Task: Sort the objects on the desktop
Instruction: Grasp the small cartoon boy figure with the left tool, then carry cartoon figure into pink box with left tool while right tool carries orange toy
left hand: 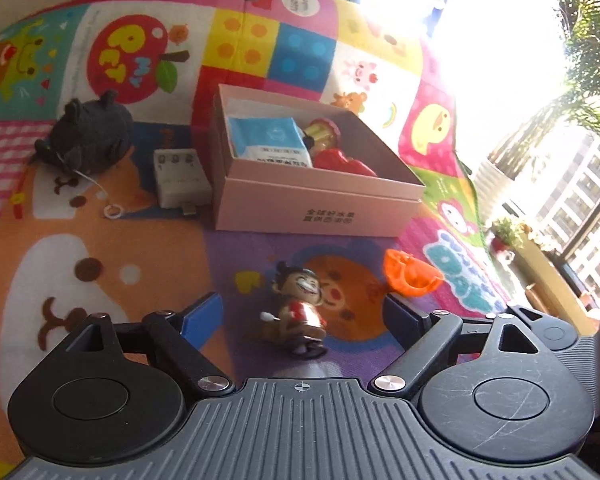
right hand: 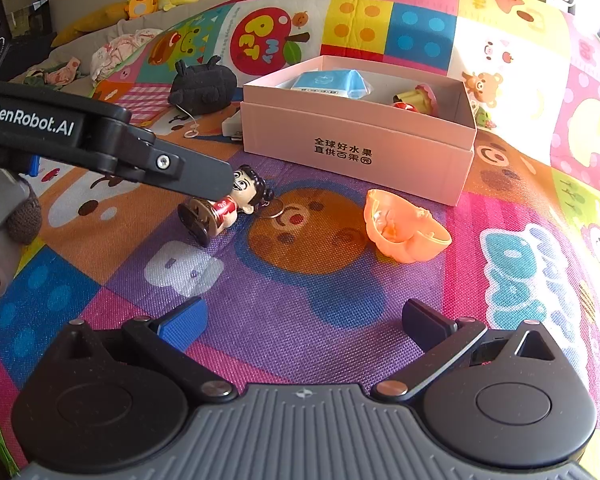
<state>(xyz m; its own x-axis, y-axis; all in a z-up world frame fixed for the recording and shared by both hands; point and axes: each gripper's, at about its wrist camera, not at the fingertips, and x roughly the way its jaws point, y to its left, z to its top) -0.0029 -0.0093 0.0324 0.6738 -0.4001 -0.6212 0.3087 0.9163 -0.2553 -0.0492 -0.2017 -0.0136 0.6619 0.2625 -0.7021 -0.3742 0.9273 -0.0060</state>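
The left hand-held gripper (left hand: 302, 312) has its jaws spread wide apart, and the little figurine (left hand: 300, 312) with the dark hair and red outfit sits between them on the colourful play mat (left hand: 100, 240), with neither pad pressing on it. In the right wrist view the same figurine lies on its side, head toward 2 o'clock and round base toward 8 o'clock, with one black finger of the left hand-held gripper reaching over it from 9 o'clock. The right hand-held gripper (right hand: 304, 320) also stands open, with only bare mat between its fingers. An orange plastic shell (right hand: 404, 226) lies at 3 o'clock of the figurine, near the front corner of the pink box (right hand: 356, 148). The box sits at 12 o'clock of the figurine, lid off, holding a blue packet (left hand: 266, 138) and a red and yellow toy (left hand: 332, 148). At 9 o'clock of the box a white charger (left hand: 180, 178) rests just beside its wall, and farther toward 9 o'clock lies a dark grey plush animal (left hand: 90, 134).
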